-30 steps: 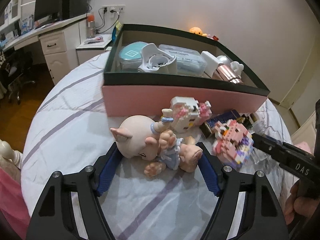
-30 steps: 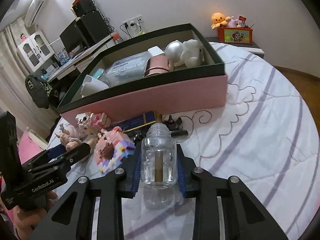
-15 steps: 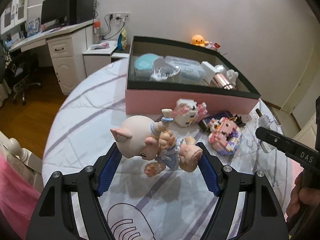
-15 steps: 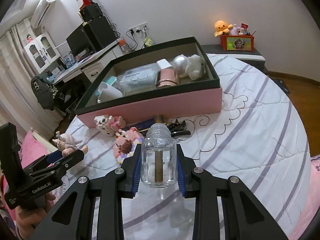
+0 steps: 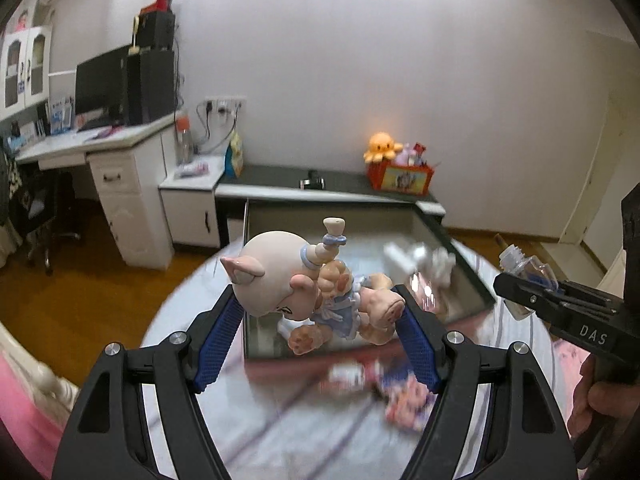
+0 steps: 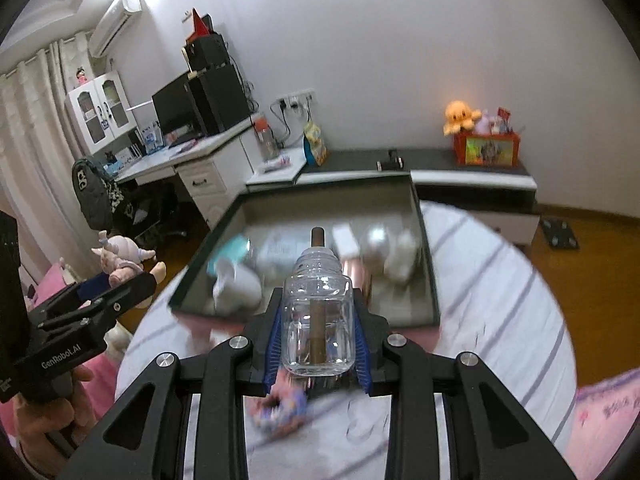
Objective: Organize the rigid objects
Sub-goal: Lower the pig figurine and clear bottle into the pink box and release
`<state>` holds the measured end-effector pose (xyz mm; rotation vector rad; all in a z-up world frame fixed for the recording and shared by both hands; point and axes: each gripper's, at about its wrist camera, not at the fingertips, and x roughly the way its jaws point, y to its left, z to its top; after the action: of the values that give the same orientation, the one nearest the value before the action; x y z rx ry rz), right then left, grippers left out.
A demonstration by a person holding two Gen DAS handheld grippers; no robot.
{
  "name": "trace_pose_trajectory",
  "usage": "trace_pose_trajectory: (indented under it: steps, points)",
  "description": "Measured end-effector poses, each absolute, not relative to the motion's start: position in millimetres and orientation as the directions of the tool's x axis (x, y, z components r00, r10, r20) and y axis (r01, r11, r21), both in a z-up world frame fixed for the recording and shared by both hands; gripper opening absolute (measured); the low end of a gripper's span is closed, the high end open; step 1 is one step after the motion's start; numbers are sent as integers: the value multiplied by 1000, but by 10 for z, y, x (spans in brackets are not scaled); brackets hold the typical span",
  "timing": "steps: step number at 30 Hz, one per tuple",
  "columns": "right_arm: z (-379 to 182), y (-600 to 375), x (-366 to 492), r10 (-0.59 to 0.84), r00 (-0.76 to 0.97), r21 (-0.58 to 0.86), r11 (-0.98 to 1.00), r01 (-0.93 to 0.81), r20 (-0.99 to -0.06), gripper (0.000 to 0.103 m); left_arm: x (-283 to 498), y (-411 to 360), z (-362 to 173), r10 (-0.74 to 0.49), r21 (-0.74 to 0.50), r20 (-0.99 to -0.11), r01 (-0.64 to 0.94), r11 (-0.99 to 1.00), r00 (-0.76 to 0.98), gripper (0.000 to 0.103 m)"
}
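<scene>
My left gripper (image 5: 320, 344) is shut on a pink pig figurine (image 5: 308, 292) in a blue dress and holds it high above the bed, in front of the dark-rimmed pink storage box (image 5: 464, 276). My right gripper (image 6: 318, 354) is shut on a clear glass bottle (image 6: 318, 320) with a brown stick inside, raised near the box's (image 6: 430, 272) front edge. The pig (image 6: 120, 260) also shows at left in the right wrist view, and the bottle (image 5: 528, 268) at right in the left wrist view.
The box holds a white mug (image 6: 236, 284), a teal item and white pieces, all blurred. Block-built pink toys (image 5: 404, 400) lie on the striped bed cover (image 6: 500, 340) before the box. A desk (image 5: 100, 160) and a low cabinet (image 6: 472, 184) stand behind.
Both grippers have lifted their objects well above the bed and tilted up toward the box. The view below is blurred with motion.
</scene>
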<state>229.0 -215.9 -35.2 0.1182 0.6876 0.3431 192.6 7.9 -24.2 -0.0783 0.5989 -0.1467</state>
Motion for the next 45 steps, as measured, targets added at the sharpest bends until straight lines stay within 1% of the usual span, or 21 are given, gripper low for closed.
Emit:
trace_pose_trajectory:
  steps: [5,9,21,30,31,32,33,34,35,39,40,42,43,45]
  points:
    - [-246,-2101,2649,353,725,210,936,-284,-591,30,2292,51,-144,-152,-105,-546,112,988,824,76]
    - [-277,-2031,3005,347,713,200,937,-285,-609,30,2603,22,-161,-141,-91,-558,109,990,818,76]
    - [-750,-1934,3725,297,632,175,953,-248,-716,30,3374,-53,-508,-117,-73,-643,92,993,757,76]
    - [-933,-1943,3861,274,595,170,959,-226,-756,31,3651,-129,-740,-88,-41,-708,84,996,701,76]
    - [-939,-1942,3851,279,590,173,958,-230,-758,31,3647,-139,-743,-79,-32,-709,81,996,701,78]
    - [-938,-1937,3833,277,588,169,958,-233,-760,37,3641,-141,-739,-71,-24,-709,77,997,702,85]
    - [-931,-1937,3819,270,591,161,960,-231,-760,44,3622,-141,-717,-61,-16,-704,70,997,708,89]
    - [-922,-1949,3797,267,595,159,961,-229,-758,66,3588,-142,-686,-54,-12,-693,64,998,719,96]
    - [-904,-1958,3777,270,601,162,960,-227,-752,82,3560,-133,-657,-48,-7,-684,60,998,728,101]
    - [-821,-1993,3696,263,625,164,963,-214,-735,85,3409,-119,-528,-35,9,-657,55,998,753,102]
    - [-790,-2007,3645,255,633,161,966,-203,-731,89,3360,-104,-495,-38,6,-651,55,998,758,103]
    - [-743,-2028,3575,235,647,151,971,-184,-725,93,3242,-88,-411,-46,-5,-635,56,998,771,103]
    - [-708,-2045,3532,232,656,155,972,-175,-718,102,3186,-81,-378,-50,-10,-628,57,998,777,103]
    - [-631,-2090,3434,231,673,166,973,-160,-702,103,3043,-84,-283,-64,-18,-609,67,998,791,103]
